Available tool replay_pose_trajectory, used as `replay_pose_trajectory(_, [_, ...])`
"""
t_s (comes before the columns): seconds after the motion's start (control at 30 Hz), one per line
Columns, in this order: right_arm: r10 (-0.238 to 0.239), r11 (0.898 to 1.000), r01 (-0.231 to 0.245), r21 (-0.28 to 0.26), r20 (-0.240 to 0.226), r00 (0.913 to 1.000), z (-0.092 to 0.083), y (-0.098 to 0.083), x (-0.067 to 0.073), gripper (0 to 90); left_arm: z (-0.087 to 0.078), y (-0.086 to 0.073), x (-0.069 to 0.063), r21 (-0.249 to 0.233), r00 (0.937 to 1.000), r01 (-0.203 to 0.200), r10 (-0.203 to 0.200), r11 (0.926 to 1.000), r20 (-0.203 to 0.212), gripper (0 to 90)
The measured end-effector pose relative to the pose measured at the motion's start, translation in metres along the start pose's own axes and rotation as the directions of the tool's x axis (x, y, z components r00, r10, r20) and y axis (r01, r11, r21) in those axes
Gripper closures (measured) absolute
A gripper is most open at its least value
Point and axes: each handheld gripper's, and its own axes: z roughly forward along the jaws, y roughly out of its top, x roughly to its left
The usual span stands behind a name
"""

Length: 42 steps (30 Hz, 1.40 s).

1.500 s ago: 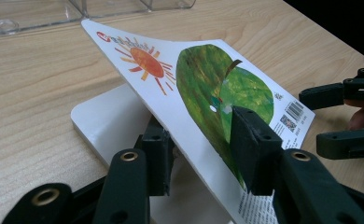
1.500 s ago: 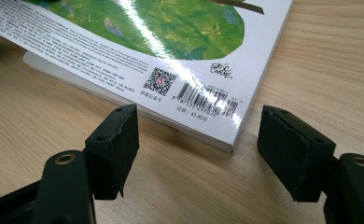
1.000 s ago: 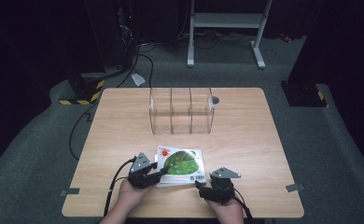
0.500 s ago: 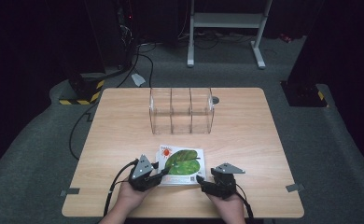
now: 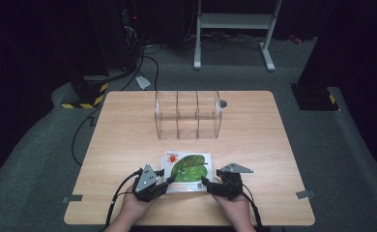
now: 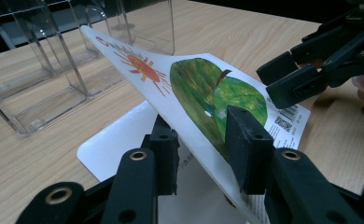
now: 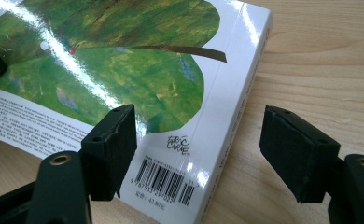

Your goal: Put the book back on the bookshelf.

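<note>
Dark flooring and black equipment surround a light wood-grain counter point(image 5: 254, 130), lit from above.

Item under handling: a picture book point(image 5: 187, 165), lying at the near middle of the counter, between the two hands. Its glossy white cover carries a large green leaf with a brown stem, a red-orange sun toward the far corner and, in the right tool view, a barcode point(image 7: 164, 179) and small print near the spine corner. Strong glare crosses the leaf. In the left tool view the cover point(image 6: 194, 88) is lifted clear of the white pages point(image 6: 119, 144) beneath and slopes upward toward the far side, its edge raised off the block of the book.

Left tool point(image 5: 166, 181): closed on the near edge of the lifted cover, one pad point(image 6: 243, 140) above the leaf print and one point(image 6: 166, 149) below the sheet, both pressing on it.

Right tool point(image 5: 207, 183): at the book's near right corner, jaws apart and just opened further. One pad point(image 7: 115, 140) sits over the cover near the barcode; the other point(image 7: 294, 149) stands off over bare wood, clear of the spine. No grip on the book.

Beyond the book, well apart from it toward the far side, stands a clear three-compartment organiser point(image 5: 188, 115). A small grey round fitting point(image 5: 223, 103) sits just beside its far right corner. Cables point(image 5: 116, 200) trail from the left tool toward the near edge.
</note>
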Motion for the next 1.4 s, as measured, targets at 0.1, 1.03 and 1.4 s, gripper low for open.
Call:
replay_pose_trajectory(0.1, [0.023, 1.000, -0.023, -0.006, -0.023, 0.9995, 0.003, 0.003, -0.001, 26.5, 0.000, 0.000, -0.001, -0.004, 1.0000, 0.000, 0.000, 1.0000, -0.002, 65.1])
replay_pose_trajectory(1.03, [0.147, 0.989, -0.139, 0.056, -0.175, 0.9735, 0.024, 0.012, -0.013, 17.5, -0.004, 0.002, -0.007, -0.021, 0.9983, -0.058, 0.057, 0.9981, -0.014, 65.3])
replay_pose_trajectory(1.4, [0.097, 0.995, -0.098, -0.010, -0.113, 0.9889, 0.013, 0.008, -0.009, 28.3, -0.002, -0.001, -0.005, -0.014, 0.9995, -0.029, 0.029, 0.9995, -0.012, 67.1])
